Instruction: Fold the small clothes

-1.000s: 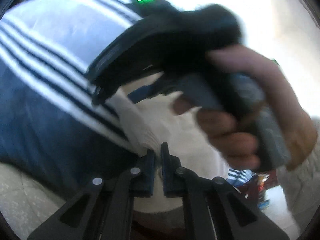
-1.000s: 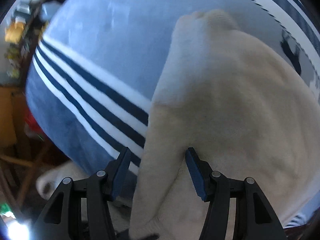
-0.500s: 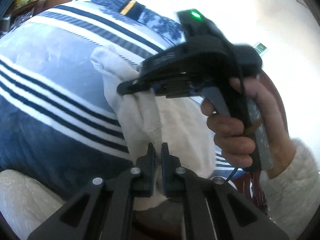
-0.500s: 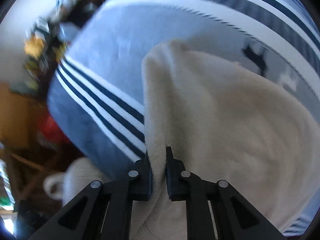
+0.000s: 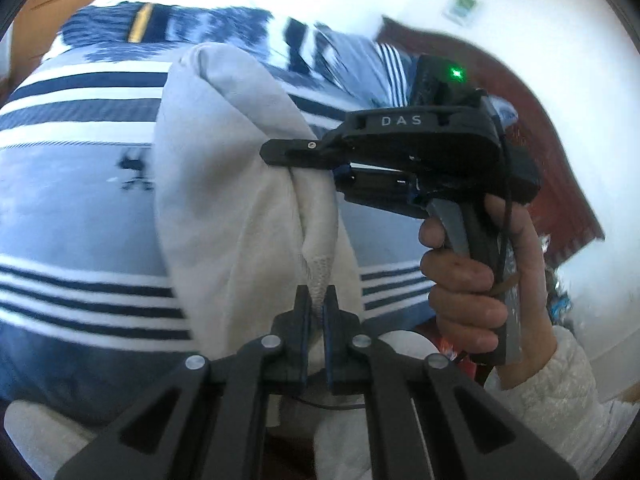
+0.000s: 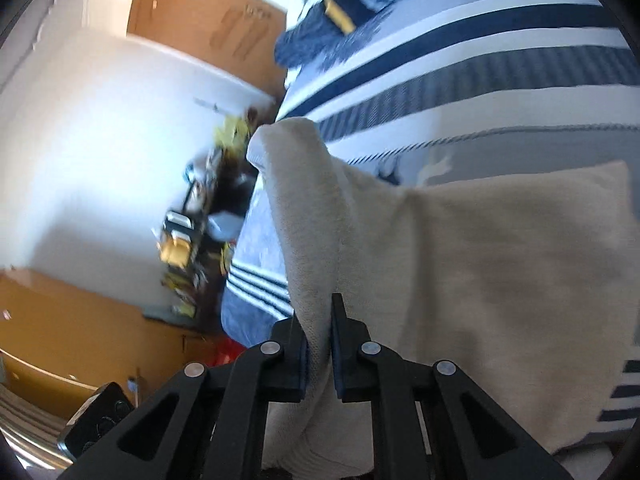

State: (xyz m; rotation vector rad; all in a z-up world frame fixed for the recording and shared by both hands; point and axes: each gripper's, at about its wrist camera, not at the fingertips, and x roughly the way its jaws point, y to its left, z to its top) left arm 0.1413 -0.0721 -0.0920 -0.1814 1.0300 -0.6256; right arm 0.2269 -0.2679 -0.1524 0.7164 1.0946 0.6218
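Note:
A cream knitted garment (image 5: 224, 200) hangs lifted over a blue blanket with white and navy stripes (image 5: 72, 184). My left gripper (image 5: 316, 300) is shut on a ribbed edge of the garment at the bottom of the left wrist view. My right gripper (image 5: 280, 151), held by a hand (image 5: 460, 280), pinches another fold of it a little farther off. In the right wrist view the right gripper (image 6: 320, 320) is shut on the garment (image 6: 460, 260), which drapes away to the right above the blanket (image 6: 480, 80). The garment's lower part is hidden behind the fingers.
A dark blue patterned cloth with a yellow tag (image 6: 340, 12) lies at the blanket's far end. A cluttered shelf (image 6: 200, 220) stands by the white wall, brown boards (image 6: 208, 28) behind it. A dark wooden headboard (image 5: 540, 152) rises at the right, and a black device (image 6: 100, 420) sits low left.
The right gripper closed on the garment's edge. Both grippers then rose and swung, lifting the garment off the blanket so it now hangs between them.

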